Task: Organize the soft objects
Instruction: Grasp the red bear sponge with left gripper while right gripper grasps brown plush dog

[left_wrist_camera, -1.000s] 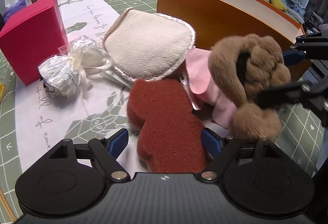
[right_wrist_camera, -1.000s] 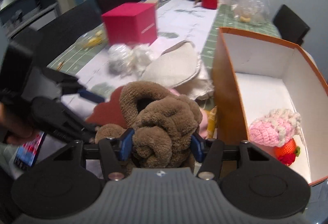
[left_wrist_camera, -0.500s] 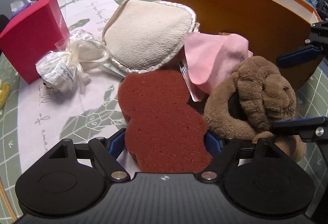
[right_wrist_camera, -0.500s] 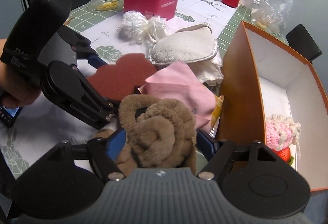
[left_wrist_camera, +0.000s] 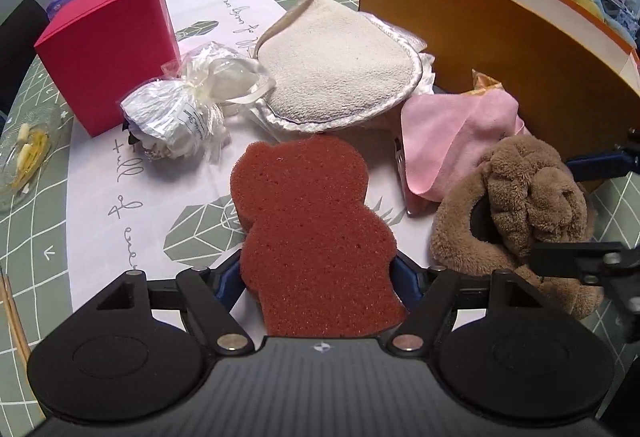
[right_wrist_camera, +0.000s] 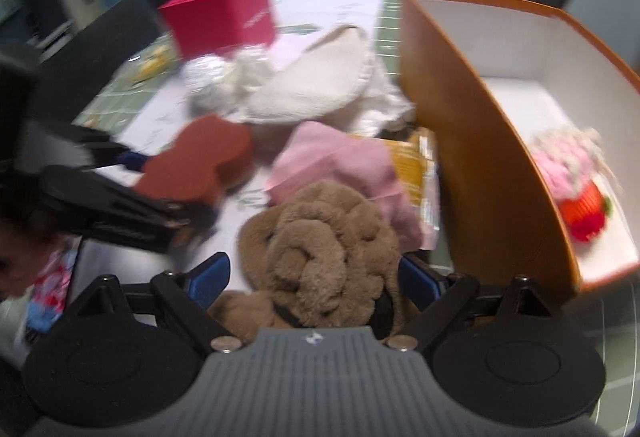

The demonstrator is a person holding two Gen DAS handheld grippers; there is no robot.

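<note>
While only the crochet toy (right_wrist_camera: 576, 181) sits boxed, my left gripper (left_wrist_camera: 320, 277) clamps the sponge (left_wrist_camera: 312, 229) and my right gripper (right_wrist_camera: 314, 277) spreads around the plush (right_wrist_camera: 320, 249).

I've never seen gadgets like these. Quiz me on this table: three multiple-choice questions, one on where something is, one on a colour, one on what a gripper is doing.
1. Where is the pink-and-red crochet toy?
A. On the table runner
B. Inside the orange box
C. On top of the red box

2. What colour is the bear-shaped sponge?
A. Yellow
B. Blue
C. Reddish brown

3. What is the left gripper doing?
A. Clamped on the sponge
B. Hanging open above the orange box
C. Gripping the pink cloth

Answers:
1. B: the right wrist view shows it on the box's white floor.
2. C: its foam surface is reddish brown in both views.
3. A: its blue pads press the sponge's sides.
</note>
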